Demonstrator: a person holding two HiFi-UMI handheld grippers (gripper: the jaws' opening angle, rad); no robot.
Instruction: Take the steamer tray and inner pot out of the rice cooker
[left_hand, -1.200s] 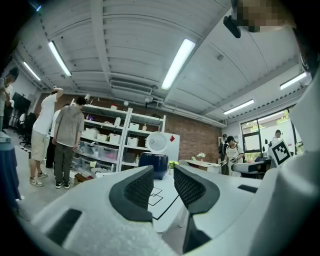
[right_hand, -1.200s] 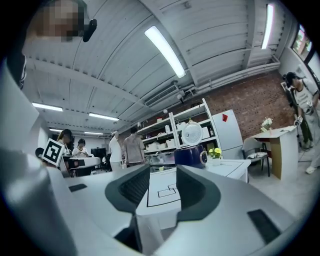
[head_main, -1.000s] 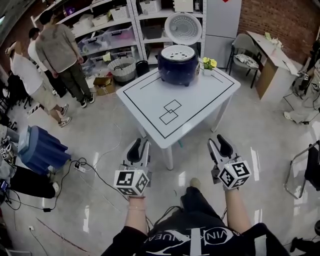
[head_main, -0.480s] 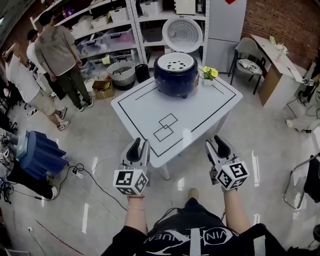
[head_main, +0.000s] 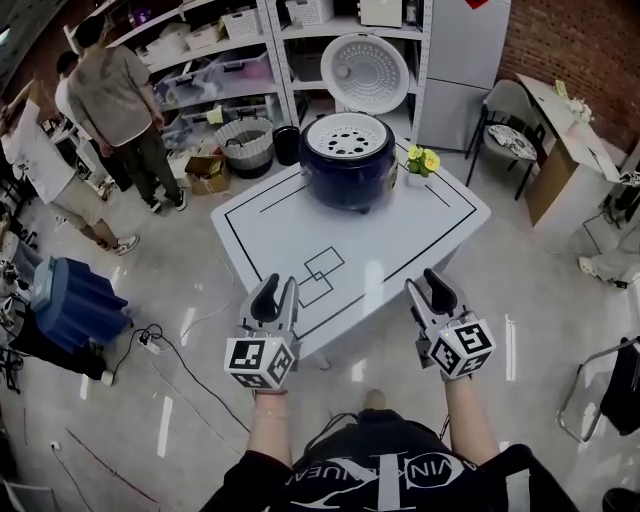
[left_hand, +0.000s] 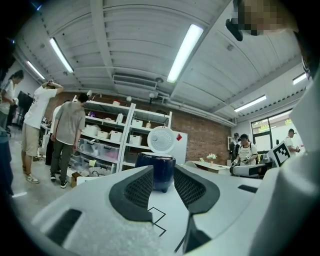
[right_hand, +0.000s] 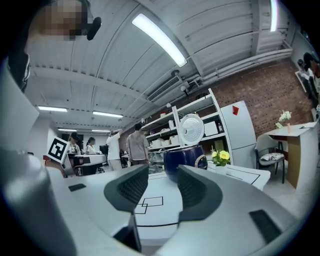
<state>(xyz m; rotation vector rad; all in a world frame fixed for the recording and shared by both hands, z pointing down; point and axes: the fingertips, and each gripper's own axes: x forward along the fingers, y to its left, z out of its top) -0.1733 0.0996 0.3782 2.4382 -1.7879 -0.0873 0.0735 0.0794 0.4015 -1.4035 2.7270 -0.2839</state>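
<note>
Both claws are held level by the near edge of the white counter (head_main: 400, 235), well apart from the rice cooker (head_main: 348, 170). The left claw (head_main: 275, 292) has its jaws partly apart, a narrow gap with nothing in it; the cooker shows far off through that gap. The right claw (head_main: 430, 287) stands wider and is also empty. The dark blue cooker sits at the far side of the counter with its lid (head_main: 368, 72) tipped up and open. The white steamer tray (head_main: 347, 132), dotted with holes, rests in the cooker's mouth. A small pot of yellow flowers (head_main: 420, 162) stands just beside the cooker on its right. Two people (head_main: 110, 95) stand by the shelves (head_main: 215, 60) at the far left
</note>
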